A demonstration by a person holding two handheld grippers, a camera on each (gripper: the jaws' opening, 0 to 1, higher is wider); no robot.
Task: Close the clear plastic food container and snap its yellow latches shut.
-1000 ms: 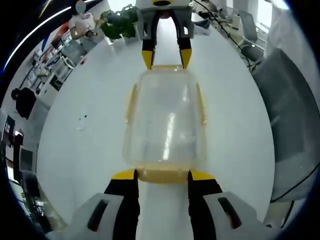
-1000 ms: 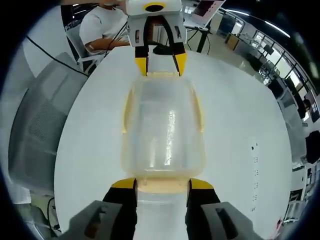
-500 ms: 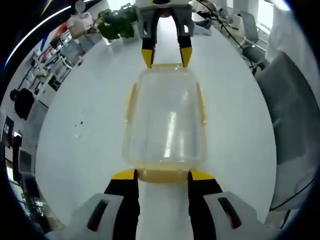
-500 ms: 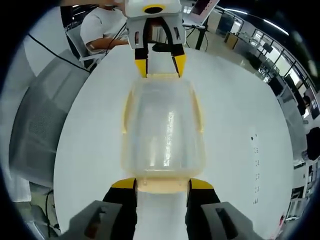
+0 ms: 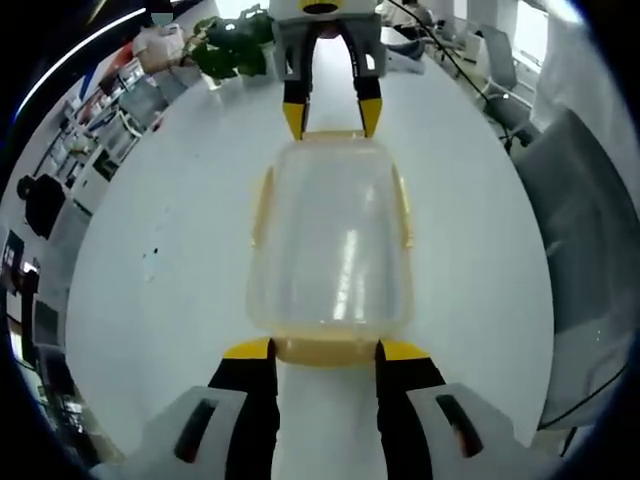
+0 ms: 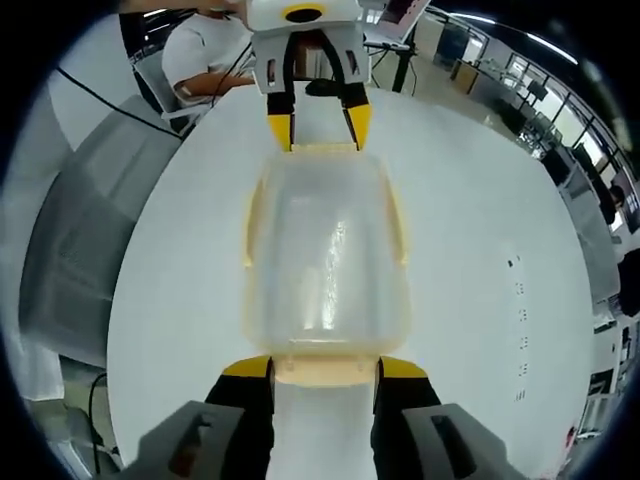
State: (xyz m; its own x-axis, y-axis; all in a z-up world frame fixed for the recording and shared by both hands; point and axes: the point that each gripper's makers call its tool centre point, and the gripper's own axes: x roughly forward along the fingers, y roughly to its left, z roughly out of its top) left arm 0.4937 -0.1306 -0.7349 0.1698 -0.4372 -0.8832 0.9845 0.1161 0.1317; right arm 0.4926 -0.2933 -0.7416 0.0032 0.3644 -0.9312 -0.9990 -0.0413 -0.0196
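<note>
A clear plastic container (image 5: 330,240) with its lid on lies on the white table (image 5: 150,300), seen lengthwise. Yellow latches (image 5: 262,205) run along its sides and ends. My left gripper (image 5: 327,350) is open, one jaw on either side of the near end latch (image 5: 325,352). At the far end my right gripper (image 5: 332,118) straddles the opposite latch in the same way. In the right gripper view the container (image 6: 325,240) lies between my right gripper (image 6: 325,367), which is open at the near latch (image 6: 325,370), and the left gripper (image 6: 318,128) beyond.
A grey chair (image 5: 590,250) stands at the table's edge, also seen as the chair (image 6: 70,250) in the right gripper view. A green plant (image 5: 235,45) sits at the far end. A person in a white shirt (image 6: 205,60) sits beyond the table.
The background has shifted slightly in both views as the cameras moved. The container and both grippers keep the same places relative to each other.
</note>
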